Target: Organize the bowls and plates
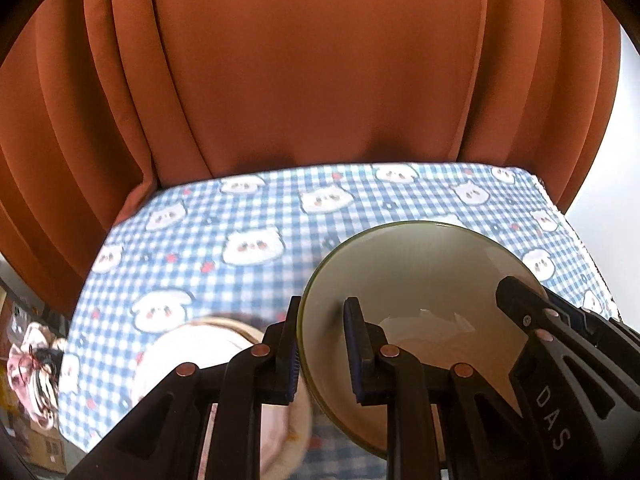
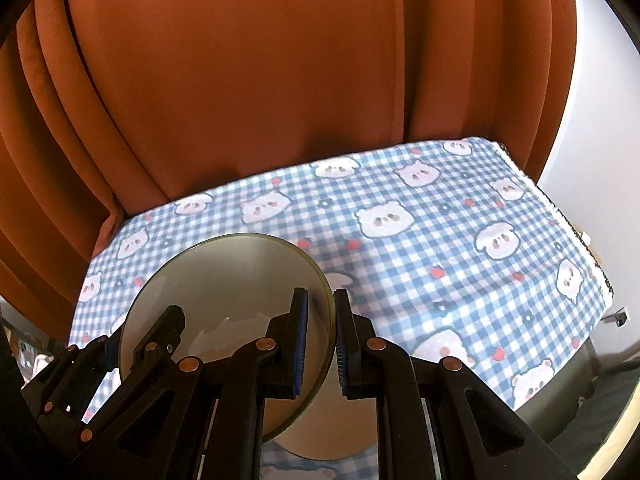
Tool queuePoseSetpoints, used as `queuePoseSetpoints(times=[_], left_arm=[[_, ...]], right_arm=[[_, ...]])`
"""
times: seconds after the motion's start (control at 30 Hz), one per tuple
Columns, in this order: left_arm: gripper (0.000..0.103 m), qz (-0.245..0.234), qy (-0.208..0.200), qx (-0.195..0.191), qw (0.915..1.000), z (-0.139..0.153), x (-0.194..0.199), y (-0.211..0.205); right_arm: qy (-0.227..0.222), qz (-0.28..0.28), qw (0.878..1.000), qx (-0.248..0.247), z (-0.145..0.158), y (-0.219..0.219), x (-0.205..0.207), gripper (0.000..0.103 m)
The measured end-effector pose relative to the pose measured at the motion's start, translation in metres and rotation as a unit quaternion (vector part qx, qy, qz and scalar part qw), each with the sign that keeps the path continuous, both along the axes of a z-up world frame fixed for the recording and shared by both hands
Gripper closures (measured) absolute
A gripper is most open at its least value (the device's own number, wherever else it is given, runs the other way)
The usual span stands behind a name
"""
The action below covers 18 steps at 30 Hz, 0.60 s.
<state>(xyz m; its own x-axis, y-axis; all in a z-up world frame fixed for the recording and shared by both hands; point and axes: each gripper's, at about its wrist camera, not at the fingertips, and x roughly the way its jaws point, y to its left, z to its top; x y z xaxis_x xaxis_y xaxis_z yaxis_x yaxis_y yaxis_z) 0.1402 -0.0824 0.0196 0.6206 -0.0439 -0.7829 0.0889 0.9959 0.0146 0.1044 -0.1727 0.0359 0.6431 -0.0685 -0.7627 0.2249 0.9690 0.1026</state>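
Observation:
A grey-green bowl (image 1: 416, 280) with a dark rim is held above the table between both grippers. My left gripper (image 1: 324, 348) straddles its left rim, one finger inside and one outside. My right gripper (image 2: 322, 344) straddles its right rim the same way; the bowl also shows in the right wrist view (image 2: 232, 280). Both sets of jaws look closed on the rim. A pink-white plate (image 1: 208, 356) lies on the cloth below and left of the bowl, partly hidden by my left fingers. A pale dish (image 2: 328, 428) lies under the bowl in the right wrist view.
The table wears a blue checked cloth (image 2: 440, 248) with cartoon animal faces. An orange curtain (image 1: 320, 60) hangs behind the far edge. The cloth's right edge (image 2: 560, 216) drops off beside a white wall.

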Motion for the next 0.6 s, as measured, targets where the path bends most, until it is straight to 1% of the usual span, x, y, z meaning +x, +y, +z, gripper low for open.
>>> queuePoseSetpoints(times=[0.23,0.6], left_arm=[[0.086,0.023,0.032,0.002,0.9992,-0.026,-0.012,-0.026],[0.086,0.075,0.063,0.003,0.9952,-0.054,-0.017,-0.04]], right_arm=[[0.028,0.022,0.999,0.0,-0.028,-0.029,-0.007,0.087],[0.057,0.086,0.995,-0.006,-0.056,-0.044,-0.002,0.087]])
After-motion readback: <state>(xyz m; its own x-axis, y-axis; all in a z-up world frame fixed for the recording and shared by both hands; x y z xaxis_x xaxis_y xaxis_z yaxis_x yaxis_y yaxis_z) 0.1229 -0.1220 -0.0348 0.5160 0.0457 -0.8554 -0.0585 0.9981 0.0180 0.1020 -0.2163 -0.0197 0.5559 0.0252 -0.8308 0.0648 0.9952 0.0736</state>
